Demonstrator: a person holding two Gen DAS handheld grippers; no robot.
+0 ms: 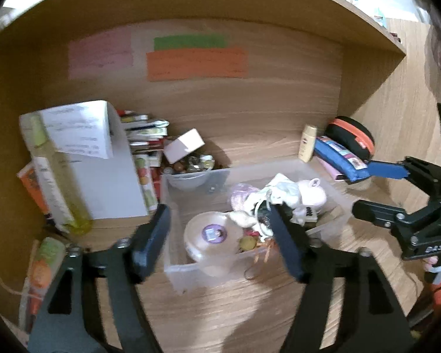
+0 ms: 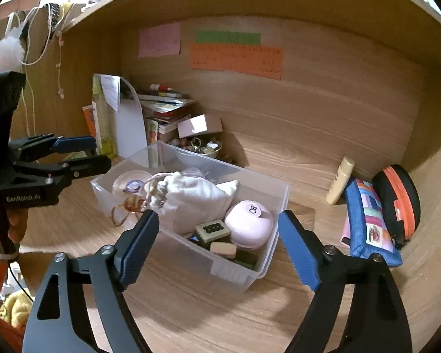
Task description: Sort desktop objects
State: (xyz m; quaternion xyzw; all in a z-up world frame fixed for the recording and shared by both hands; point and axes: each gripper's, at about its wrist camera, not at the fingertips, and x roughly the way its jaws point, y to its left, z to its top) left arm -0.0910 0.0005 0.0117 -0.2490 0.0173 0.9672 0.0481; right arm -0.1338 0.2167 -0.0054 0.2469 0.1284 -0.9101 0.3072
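A clear plastic bin (image 2: 229, 270) stands on the wooden desk, also in the left wrist view as the bin (image 1: 173, 264). It holds a white cloth pouch (image 2: 197, 197), a pink round case (image 2: 250, 223), a green mahjong tile (image 2: 213, 229) and a round white tub with a purple sticker (image 1: 213, 235). My left gripper (image 1: 217, 214) hovers open over the bin's near left end with nothing between its pads. My right gripper (image 2: 216, 220) is open over the bin's right end, also holding nothing. Each gripper shows in the other's view: right gripper (image 1: 363, 187), left gripper (image 2: 101, 153).
A blue pencil case (image 2: 367, 223), a black and orange zip case (image 2: 397, 200) and a cream bottle (image 2: 339, 181) sit at the right wall. At back left stand a white file holder (image 2: 126, 123), stacked books (image 2: 167, 108) and a bowl of beads (image 2: 203, 147). A shelf hangs overhead.
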